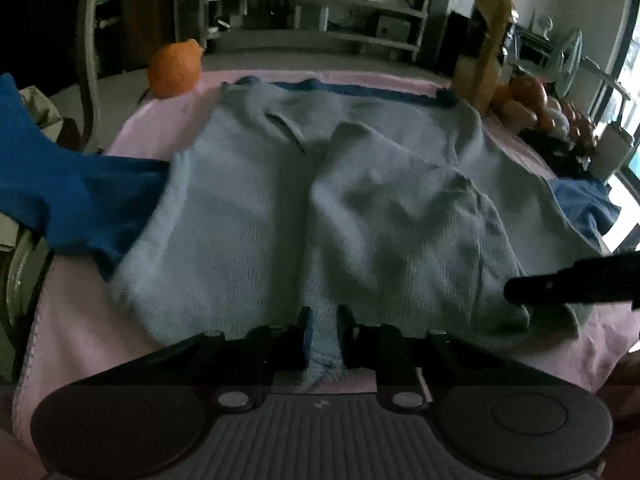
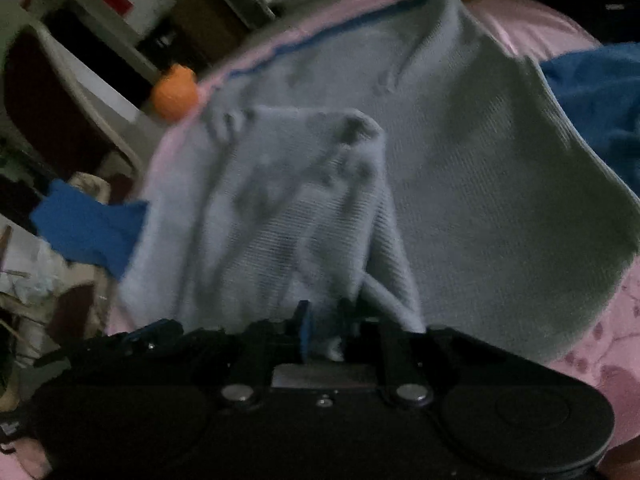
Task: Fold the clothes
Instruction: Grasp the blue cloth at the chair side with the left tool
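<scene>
A pale pink bedsheet (image 1: 80, 332) fills the lower part of both views and bears everything else. Spread over it, across the middle of each frame, lies the pale grey-blue ribbed knit garment (image 1: 248, 216), one flap of it already turned in over the body and rumpled at centre right of the left wrist view. Under it, poking out at the left edge and the far hem, is a bright blue cloth (image 1: 80, 196), apparently another garment lying beneath.

The left gripper (image 1: 323, 334), at bottom centre of its own view, has its jaws drawn in to a narrow gap with the knit's near edge pinched between them. The right gripper (image 2: 322, 330) is likewise nearly closed on a bunched fold of the same knit, which rises from its jaws, so that edge seems lifted, probably to carry it over.

Only the left wrist view shows the right gripper from outside, a black finger at the right edge over the knit's near corner, and the tall amber bottle (image 1: 490, 40) at upper right. Both views show the small orange fruit (image 1: 174, 68), at upper left.
</scene>
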Motion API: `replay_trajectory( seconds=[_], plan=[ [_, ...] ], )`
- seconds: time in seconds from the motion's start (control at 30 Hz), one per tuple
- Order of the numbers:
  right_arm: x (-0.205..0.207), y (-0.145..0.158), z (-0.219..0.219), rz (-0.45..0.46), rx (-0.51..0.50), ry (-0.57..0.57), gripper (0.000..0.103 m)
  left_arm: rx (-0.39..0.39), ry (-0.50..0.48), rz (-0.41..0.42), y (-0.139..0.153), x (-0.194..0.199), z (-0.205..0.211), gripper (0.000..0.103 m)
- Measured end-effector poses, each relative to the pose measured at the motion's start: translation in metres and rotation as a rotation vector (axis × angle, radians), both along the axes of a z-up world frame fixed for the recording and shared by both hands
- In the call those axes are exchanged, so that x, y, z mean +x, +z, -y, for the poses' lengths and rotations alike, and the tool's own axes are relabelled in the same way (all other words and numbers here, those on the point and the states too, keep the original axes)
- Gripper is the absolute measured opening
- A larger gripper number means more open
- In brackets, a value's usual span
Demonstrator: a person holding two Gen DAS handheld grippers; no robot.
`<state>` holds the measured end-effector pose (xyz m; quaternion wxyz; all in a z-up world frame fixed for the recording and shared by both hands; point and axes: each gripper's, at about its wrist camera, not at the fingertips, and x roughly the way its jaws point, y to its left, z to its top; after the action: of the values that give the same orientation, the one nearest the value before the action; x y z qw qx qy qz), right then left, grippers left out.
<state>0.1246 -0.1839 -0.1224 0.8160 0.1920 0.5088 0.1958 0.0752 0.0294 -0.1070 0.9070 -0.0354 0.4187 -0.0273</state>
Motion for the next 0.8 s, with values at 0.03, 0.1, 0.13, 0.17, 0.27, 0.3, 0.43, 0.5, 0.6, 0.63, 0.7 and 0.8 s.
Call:
replay_trajectory(
  seconds=[0.03,0.1,0.13,0.17,0.27,0.3,0.43,0.5,0.6,0.63,0.7,0.8],
  plan=[
    [-0.001,0.0,-0.002,0.01,0.006,-0.001,0.017,0.015,0.013,-0.04,-0.008,0.005,-0.002,0.02],
    [0.0,-0.004,-0.006,0.008,-0.01,-0.006,0.017,0.006,0.037,-0.093,-0.02,0.01,-0.01,0.024],
    [0.003,-0.007,-0.008,-0.001,-0.028,-0.01,0.015,-0.013,0.043,-0.106,-0.017,0.012,-0.014,0.024],
    [0.005,-0.009,-0.01,-0.008,-0.044,-0.013,0.016,-0.037,0.058,-0.109,-0.011,0.011,-0.02,0.023],
    [0.006,-0.001,-0.019,-0.003,-0.073,-0.001,0.031,-0.052,0.113,-0.049,0.017,0.005,-0.04,0.023],
    [0.006,0.004,-0.024,0.001,-0.075,0.0,0.032,-0.04,0.13,-0.006,0.03,0.0,-0.054,0.024],
    [0.001,0.047,-0.035,0.082,0.033,0.0,0.034,0.007,0.197,0.165,0.082,-0.021,-0.107,0.042],
    [0.001,0.074,-0.044,0.152,0.128,-0.009,0.043,0.031,0.23,0.251,0.107,-0.031,-0.133,0.047],
    [0.003,0.104,-0.058,0.252,0.264,-0.043,0.062,0.088,0.294,0.388,0.137,-0.045,-0.18,0.061],
    [0.005,0.103,-0.064,0.254,0.275,-0.05,0.069,0.114,0.322,0.429,0.142,-0.047,-0.198,0.062],
    [0.009,0.103,-0.077,0.259,0.295,-0.064,0.072,0.143,0.375,0.456,0.141,-0.039,-0.228,0.061],
    [0.015,0.102,-0.096,0.266,0.327,-0.086,0.072,0.185,0.451,0.489,0.139,-0.027,-0.273,0.056]
  ],
)
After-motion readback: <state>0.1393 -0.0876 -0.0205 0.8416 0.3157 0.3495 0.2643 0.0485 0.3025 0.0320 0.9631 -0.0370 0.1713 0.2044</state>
